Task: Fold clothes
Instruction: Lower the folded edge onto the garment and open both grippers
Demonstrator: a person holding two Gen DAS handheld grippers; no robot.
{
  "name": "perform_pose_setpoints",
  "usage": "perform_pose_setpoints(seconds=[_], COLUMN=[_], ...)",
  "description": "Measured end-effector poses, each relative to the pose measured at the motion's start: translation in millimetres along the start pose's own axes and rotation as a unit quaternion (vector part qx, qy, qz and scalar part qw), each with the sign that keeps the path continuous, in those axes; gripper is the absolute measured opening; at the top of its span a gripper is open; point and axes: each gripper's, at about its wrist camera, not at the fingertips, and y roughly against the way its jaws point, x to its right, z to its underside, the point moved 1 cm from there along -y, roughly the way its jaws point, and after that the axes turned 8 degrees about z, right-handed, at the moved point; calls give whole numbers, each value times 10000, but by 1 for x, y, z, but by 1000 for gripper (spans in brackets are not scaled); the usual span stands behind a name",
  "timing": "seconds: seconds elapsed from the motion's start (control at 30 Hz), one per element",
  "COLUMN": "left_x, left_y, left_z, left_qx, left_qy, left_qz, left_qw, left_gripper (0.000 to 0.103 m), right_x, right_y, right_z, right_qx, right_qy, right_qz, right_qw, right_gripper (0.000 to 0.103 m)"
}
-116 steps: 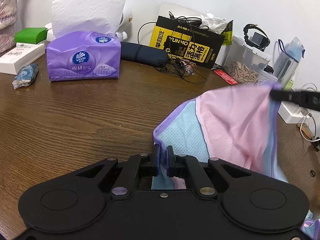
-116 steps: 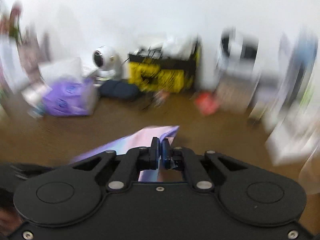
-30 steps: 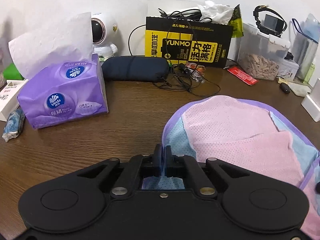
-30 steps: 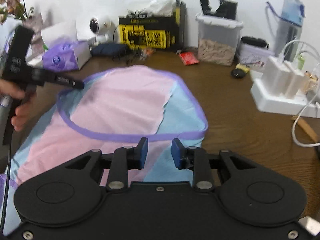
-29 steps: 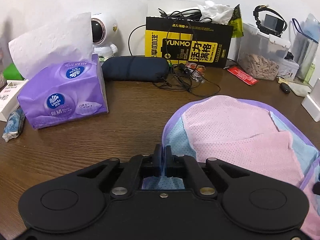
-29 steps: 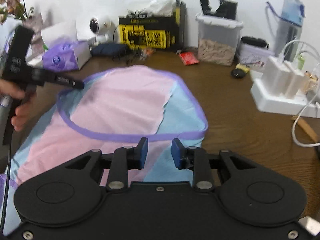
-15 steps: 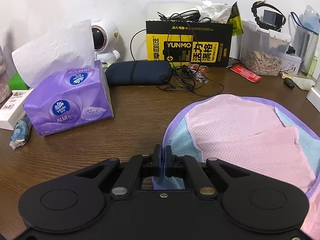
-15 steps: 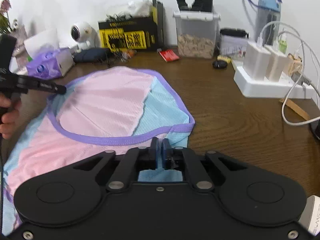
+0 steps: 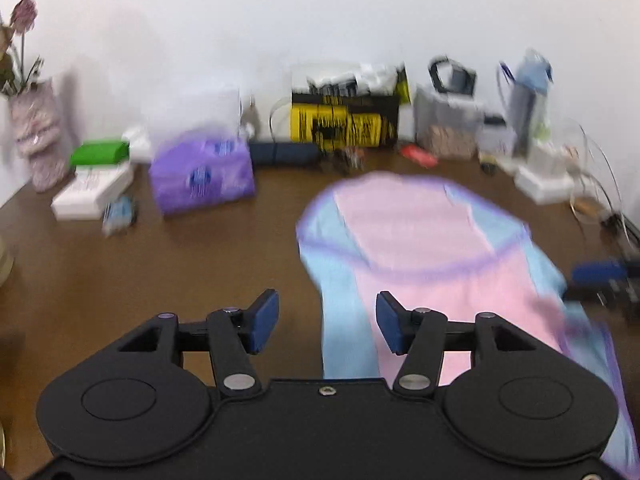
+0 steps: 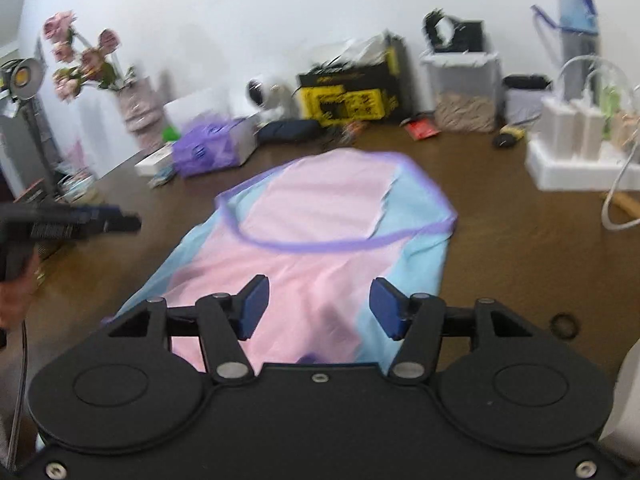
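Observation:
A pink and light-blue garment with purple trim [image 9: 420,248] lies on the brown table, its far end folded over toward me [image 10: 320,216]. My left gripper [image 9: 326,322] is over the garment's near left edge with its jaws opening. The blue cloth shows in the gap below, and the pads press on nothing. My right gripper [image 10: 320,308] is above the garment's near end, jaws also opening, with no cloth pinched. In the right wrist view the left gripper [image 10: 100,220] shows at the left, held by a hand [image 10: 16,292]. The right gripper [image 9: 600,276] appears at the left wrist view's right edge.
Along the back wall stand a purple tissue pack [image 9: 202,176], a dark pouch [image 9: 284,152], a yellow-black box [image 9: 344,124], a clear container [image 10: 464,92] and a flower vase [image 10: 132,100]. A white power strip with cables [image 10: 576,160] sits at the right, and a black hair tie [image 10: 564,324] nearer.
Both grippers have let go of the garment and drawn back from it, the left by much more. Their jaws went from shut to wide apart. The folded-over end now rests on the cloth.

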Motion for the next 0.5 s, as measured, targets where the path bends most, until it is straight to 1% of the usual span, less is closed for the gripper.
perform_pose_setpoints(seconds=[0.07,0.13,0.2,0.27,0.3,0.33,0.4,0.43,0.47,0.5], left_x=[4,8,12,21,26,31,37,40,41,40], left_y=[6,6,-1,-7,-9,-9,-11,-13,-13,-14], left_z=[17,23,27,31,32,35,38,40,43,44], left_qx=[-188,-197,-348,-486,-531,-545,-571,-637,-662,-674], left_qy=[192,224,249,183,61,-43,-154,-149,-115,-94], left_qz=[-27,-82,-113,-167,-163,-176,-191,-200,-226,-264], left_qw=[9996,9995,9990,9985,9984,9983,9981,9977,9975,9973], left_gripper=[53,53,53,54,53,53,53,52,45,40], right_x=[-5,-1,4,6,6,5,4,4,3,2], right_y=[-1,2,7,7,7,6,6,5,4,3], right_z=[4,7,12,17,18,20,23,24,25,25], right_qx=[-31,-50,21,-45,-58,-87,-140,-178,-207,-231], right_qy=[100,64,30,84,128,239,337,396,433,465], right_qz=[32,-97,-113,12,69,184,233,250,268,288], right_qw=[9999,9999,9999,10000,9999,9995,9991,9987,9985,9982], right_gripper=[63,63,64,64,64,64,64,64,63,56])
